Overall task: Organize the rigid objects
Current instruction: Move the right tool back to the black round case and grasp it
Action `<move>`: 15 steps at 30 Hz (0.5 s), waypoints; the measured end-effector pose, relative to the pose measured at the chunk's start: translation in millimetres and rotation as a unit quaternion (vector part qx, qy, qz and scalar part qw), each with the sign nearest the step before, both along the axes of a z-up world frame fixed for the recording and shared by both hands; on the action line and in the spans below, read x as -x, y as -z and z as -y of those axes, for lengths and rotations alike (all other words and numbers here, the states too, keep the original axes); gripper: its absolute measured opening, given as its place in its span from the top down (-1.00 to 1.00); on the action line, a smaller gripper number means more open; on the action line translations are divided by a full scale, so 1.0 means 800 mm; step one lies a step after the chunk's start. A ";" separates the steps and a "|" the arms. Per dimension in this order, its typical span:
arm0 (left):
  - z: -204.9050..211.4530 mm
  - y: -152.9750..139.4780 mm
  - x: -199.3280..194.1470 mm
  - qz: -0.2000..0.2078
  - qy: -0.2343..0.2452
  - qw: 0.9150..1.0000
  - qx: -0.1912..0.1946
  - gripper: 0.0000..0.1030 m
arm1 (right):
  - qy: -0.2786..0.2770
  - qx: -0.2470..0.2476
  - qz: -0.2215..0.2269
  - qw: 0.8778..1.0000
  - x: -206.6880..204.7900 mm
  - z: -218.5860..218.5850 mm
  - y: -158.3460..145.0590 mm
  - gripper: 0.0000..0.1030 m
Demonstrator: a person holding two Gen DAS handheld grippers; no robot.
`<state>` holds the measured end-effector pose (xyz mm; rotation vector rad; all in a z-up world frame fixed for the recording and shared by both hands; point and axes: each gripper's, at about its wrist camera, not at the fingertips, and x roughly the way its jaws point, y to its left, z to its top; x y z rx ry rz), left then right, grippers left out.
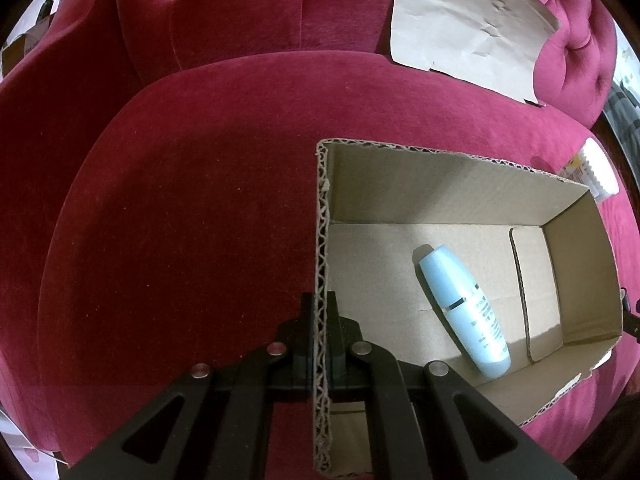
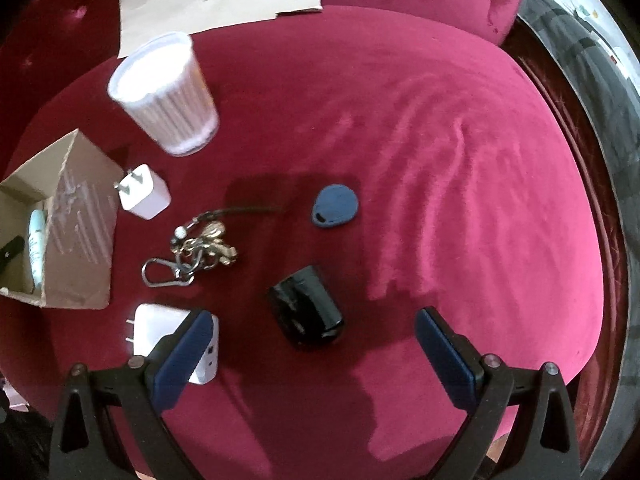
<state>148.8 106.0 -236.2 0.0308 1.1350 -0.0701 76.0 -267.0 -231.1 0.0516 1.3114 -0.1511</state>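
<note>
My left gripper is shut on the left wall of an open cardboard box that sits on a red velvet seat. A pale blue bottle lies inside the box. In the right wrist view the box is at the left with the bottle in it. My right gripper is open above the seat, with a black case between its fingers. A blue oval tag, a key bunch, a small white charger and a large white charger lie nearby.
A clear plastic tub of cotton swabs stands behind the small charger; it also shows in the left wrist view. Brown paper leans on the tufted red backrest. The seat's dark wooden rim curves along the right.
</note>
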 end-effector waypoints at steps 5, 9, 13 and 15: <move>0.000 0.000 0.000 0.000 0.000 1.000 0.000 0.93 | 0.010 -0.007 -0.004 1.000 -0.004 0.009 0.005 -0.99; 0.000 0.000 0.000 0.000 0.000 1.000 0.000 0.93 | 0.008 -0.007 -0.004 1.000 -0.019 0.017 0.012 -0.98; 0.000 0.000 0.000 0.000 0.000 1.000 -0.001 0.93 | 0.005 -0.008 -0.004 1.000 -0.023 0.017 0.017 -0.71; 0.000 0.000 0.000 0.000 -0.001 1.000 0.000 0.93 | 0.004 -0.012 -0.009 1.000 -0.023 0.011 0.024 -0.61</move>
